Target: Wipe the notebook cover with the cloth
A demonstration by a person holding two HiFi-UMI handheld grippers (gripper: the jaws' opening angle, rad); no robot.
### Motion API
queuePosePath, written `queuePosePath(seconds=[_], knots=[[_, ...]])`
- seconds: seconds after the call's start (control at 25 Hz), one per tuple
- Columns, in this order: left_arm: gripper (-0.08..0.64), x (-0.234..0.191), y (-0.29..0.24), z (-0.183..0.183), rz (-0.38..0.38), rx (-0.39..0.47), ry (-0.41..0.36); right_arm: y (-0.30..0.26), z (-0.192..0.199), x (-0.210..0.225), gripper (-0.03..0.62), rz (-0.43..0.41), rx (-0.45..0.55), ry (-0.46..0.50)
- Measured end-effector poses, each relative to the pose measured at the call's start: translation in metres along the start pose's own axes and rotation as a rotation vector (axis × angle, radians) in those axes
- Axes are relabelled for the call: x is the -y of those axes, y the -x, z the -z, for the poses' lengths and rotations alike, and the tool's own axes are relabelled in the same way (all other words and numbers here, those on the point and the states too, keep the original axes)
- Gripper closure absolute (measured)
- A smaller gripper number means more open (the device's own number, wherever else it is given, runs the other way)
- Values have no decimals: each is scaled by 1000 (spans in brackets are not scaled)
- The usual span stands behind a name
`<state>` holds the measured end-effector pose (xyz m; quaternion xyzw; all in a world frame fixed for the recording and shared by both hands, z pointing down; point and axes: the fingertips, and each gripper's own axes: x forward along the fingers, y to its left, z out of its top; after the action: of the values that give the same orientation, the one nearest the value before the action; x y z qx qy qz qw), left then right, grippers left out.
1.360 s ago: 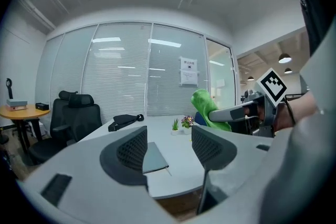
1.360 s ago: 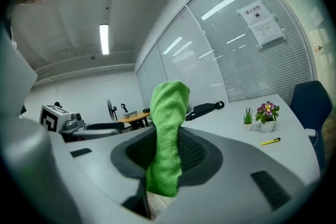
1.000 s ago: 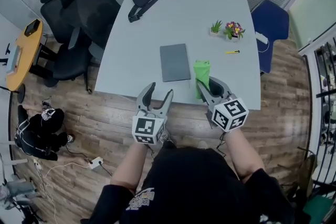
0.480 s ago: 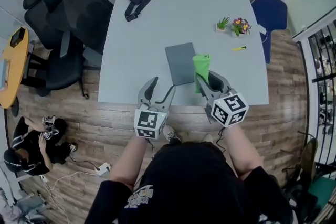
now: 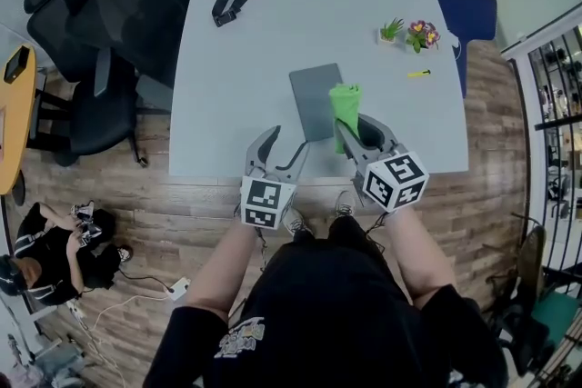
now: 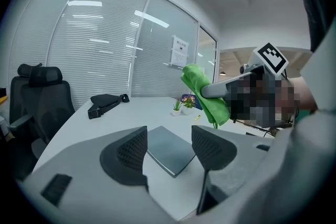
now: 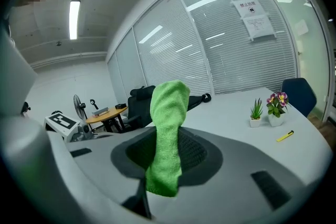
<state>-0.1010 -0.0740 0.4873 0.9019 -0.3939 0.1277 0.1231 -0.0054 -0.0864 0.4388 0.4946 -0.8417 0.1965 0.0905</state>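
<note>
The right gripper [image 5: 356, 131] clamps the soft, limp cloth [image 5: 346, 106], up in the air by the notebook [image 5: 315, 100]; the left gripper [image 5: 285, 144] is spread, empty. The notebook lies flat near the table [image 5: 241, 50] front edge; thin and light, it may slide, so pressing its near-left corner seems wise

The right gripper [image 5: 359, 128] pinches a green cloth [image 5: 346, 103] beside the grey notebook [image 5: 316, 100]; the left gripper [image 5: 283, 144] hangs nearby, jaws spread.

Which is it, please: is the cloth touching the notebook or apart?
Apart: the left gripper view shows the cloth hanging clear above the notebook.
</note>
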Motion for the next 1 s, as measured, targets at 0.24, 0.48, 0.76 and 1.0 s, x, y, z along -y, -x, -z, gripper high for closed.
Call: queuePosePath(seconds=[0.24,0.48,0.76,1.0], knots=[[308,-3,-16,20,4,-60,24,-15,11,7,480,-21,-46,16],[308,-8,-41,38,-18,-113,42,-40,34,21,480,-76,-120,-1],[309,-11,-78,71,-13,-230,56,-64,72,35,480,-132,-227,-55],[310,-16,-96,107,-21,-321,83,-79,104,42,480,-156,-309,-84]])
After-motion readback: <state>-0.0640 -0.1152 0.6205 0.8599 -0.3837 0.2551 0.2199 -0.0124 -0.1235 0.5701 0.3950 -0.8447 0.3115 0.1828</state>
